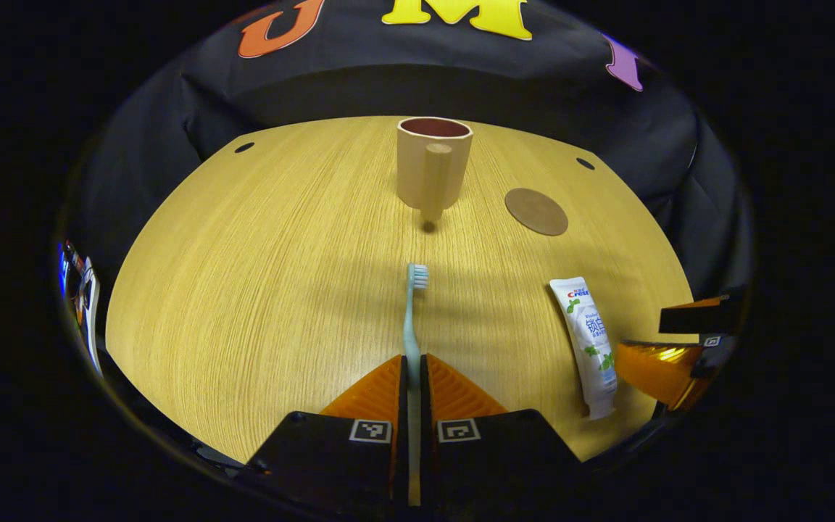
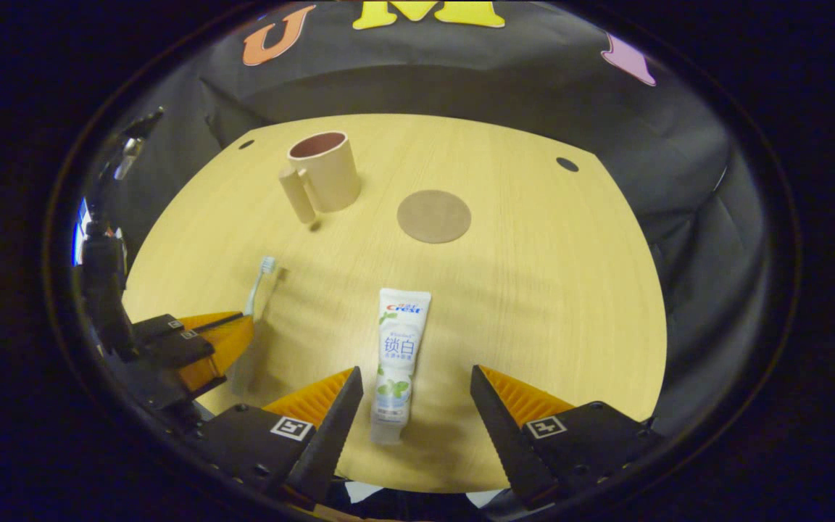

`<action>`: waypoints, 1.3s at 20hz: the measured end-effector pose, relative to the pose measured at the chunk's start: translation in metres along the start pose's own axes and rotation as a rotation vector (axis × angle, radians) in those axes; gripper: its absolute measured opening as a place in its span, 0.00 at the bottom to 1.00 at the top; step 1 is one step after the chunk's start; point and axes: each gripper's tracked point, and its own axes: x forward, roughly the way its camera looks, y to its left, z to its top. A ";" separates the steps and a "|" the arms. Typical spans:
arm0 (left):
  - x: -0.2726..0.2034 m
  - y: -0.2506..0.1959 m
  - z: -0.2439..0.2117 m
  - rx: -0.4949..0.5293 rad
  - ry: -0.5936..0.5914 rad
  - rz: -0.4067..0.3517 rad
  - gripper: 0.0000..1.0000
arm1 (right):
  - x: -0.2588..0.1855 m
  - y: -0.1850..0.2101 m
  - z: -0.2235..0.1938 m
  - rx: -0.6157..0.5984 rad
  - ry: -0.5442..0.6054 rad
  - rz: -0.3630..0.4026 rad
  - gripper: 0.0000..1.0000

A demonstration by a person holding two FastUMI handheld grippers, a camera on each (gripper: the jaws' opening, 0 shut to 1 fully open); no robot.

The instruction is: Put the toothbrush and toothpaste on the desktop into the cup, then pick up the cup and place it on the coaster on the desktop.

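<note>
My left gripper [image 1: 413,357] is shut on the handle of a pale blue toothbrush [image 1: 412,312], whose bristle head points toward the cup. The beige cup [image 1: 433,163] stands upright at the far middle of the wooden table [image 1: 258,275], its handle facing me. A round brown coaster [image 1: 536,211] lies to its right. In the right gripper view, my right gripper [image 2: 417,384] is open, with the lower end of the white toothpaste tube [image 2: 399,355] lying flat between its fingers. That view also has the cup [image 2: 323,174], the coaster [image 2: 433,216], the toothbrush [image 2: 262,283] and the left gripper [image 2: 204,341].
The table [image 2: 548,290] is rounded, with black cloth walls close behind it and at both sides. Small dark holes [image 1: 585,163] sit near the table's far corners. The right gripper [image 1: 667,362] shows at the right edge of the left gripper view, beside the toothpaste [image 1: 588,341].
</note>
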 end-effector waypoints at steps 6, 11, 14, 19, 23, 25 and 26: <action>-0.043 0.016 0.040 -0.002 -0.129 0.004 0.09 | 0.026 0.014 -0.009 0.058 0.085 0.004 0.70; -0.085 0.035 0.080 0.067 -0.259 0.028 0.09 | 0.043 0.023 -0.018 0.111 0.142 0.008 0.62; -0.106 0.039 0.099 0.079 -0.314 0.037 0.09 | 0.045 0.018 -0.022 0.098 0.146 -0.018 0.60; -0.138 0.025 0.155 0.118 -0.459 -0.019 0.09 | 0.047 0.015 -0.021 0.116 0.151 0.006 0.34; -0.156 0.023 0.194 0.115 -0.550 -0.038 0.09 | 0.043 0.010 -0.013 0.125 0.050 0.041 0.31; -0.163 0.019 0.216 0.140 -0.601 -0.062 0.09 | 0.038 0.011 -0.007 0.123 -0.007 0.049 0.31; -0.167 0.017 0.231 0.151 -0.629 -0.065 0.09 | 0.034 0.008 -0.003 0.114 -0.026 0.039 0.31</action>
